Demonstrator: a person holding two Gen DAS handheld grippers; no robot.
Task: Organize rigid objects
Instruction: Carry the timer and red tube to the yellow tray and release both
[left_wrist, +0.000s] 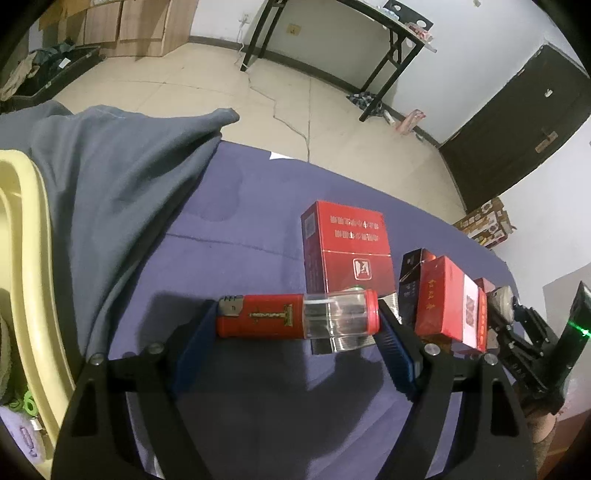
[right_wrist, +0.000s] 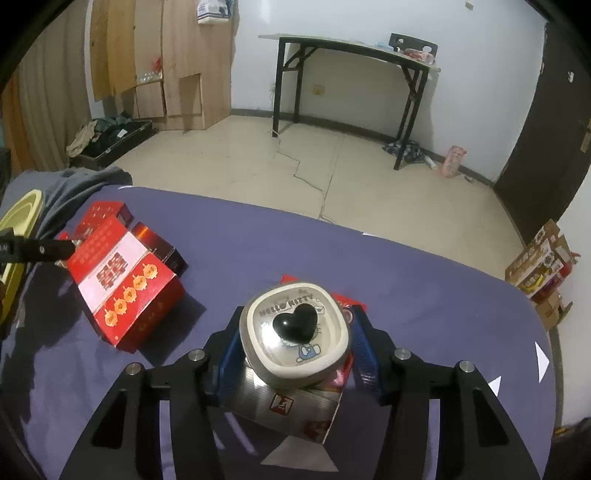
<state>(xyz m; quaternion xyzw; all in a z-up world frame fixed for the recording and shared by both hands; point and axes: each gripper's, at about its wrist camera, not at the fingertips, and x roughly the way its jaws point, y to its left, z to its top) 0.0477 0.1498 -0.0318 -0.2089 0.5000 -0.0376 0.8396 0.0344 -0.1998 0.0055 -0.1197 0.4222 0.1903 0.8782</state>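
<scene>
A red lighter (left_wrist: 273, 315) with a clear end lies crosswise between the pads of my left gripper (left_wrist: 295, 314), which press on both its ends. Just behind it a red cigarette pack (left_wrist: 347, 251) stands upright on the purple tablecloth (left_wrist: 240, 387). To the right lie a larger red box (left_wrist: 447, 299) and a dark box (left_wrist: 413, 280). In the right wrist view my right gripper (right_wrist: 295, 350) is shut on a cream Hello Kitty case (right_wrist: 295, 332) with a black heart on its lid. The case rests on a silver and red pack (right_wrist: 288, 402).
A grey garment (left_wrist: 110, 184) covers the table's left side beside a pale yellow basin (left_wrist: 33, 258). The red box (right_wrist: 125, 284) and dark box (right_wrist: 159, 243) lie left of the right gripper. Beyond the table edge are tiled floor, a folding table (right_wrist: 351, 48) and a dark door (right_wrist: 546, 129).
</scene>
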